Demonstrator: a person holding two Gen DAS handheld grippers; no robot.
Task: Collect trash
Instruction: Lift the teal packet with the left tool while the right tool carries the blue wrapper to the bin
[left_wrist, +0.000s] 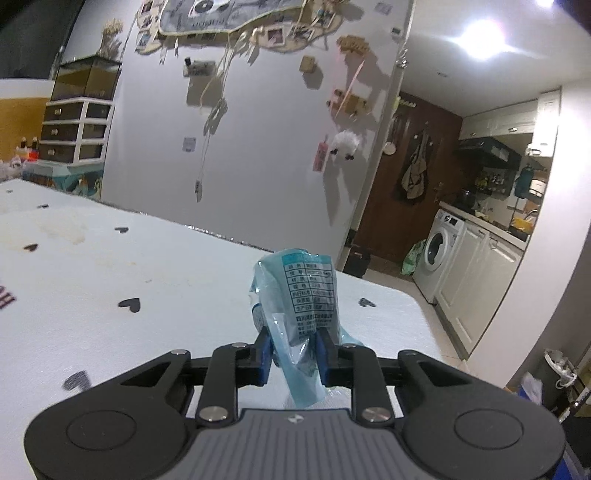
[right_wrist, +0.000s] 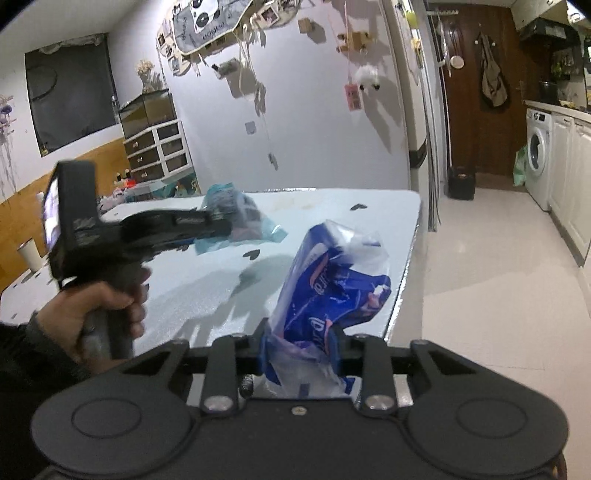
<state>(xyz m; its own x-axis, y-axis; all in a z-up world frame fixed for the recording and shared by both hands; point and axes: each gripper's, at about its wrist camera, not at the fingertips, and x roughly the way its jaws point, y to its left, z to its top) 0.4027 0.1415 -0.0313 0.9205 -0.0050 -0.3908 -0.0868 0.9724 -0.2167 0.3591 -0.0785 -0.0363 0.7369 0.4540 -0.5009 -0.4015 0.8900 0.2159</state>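
Observation:
My left gripper (left_wrist: 292, 350) is shut on a teal plastic wrapper (left_wrist: 300, 295) with a printed label, held upright above the white table (left_wrist: 166, 280). In the right wrist view the left gripper (right_wrist: 229, 225) shows at left, held by a hand, with the teal wrapper (right_wrist: 236, 218) in its fingers. My right gripper (right_wrist: 301, 347) is shut on a crumpled blue and clear plastic bag (right_wrist: 328, 280), held above the table (right_wrist: 332, 206) near its right edge.
The table has a white cloth with small black hearts. A wall with hanging decorations stands behind it. A black bin (right_wrist: 461, 182) stands on the floor by the brown door. A washing machine (right_wrist: 537, 157) and cabinets line the right side. Drawers (right_wrist: 159, 151) stand at back left.

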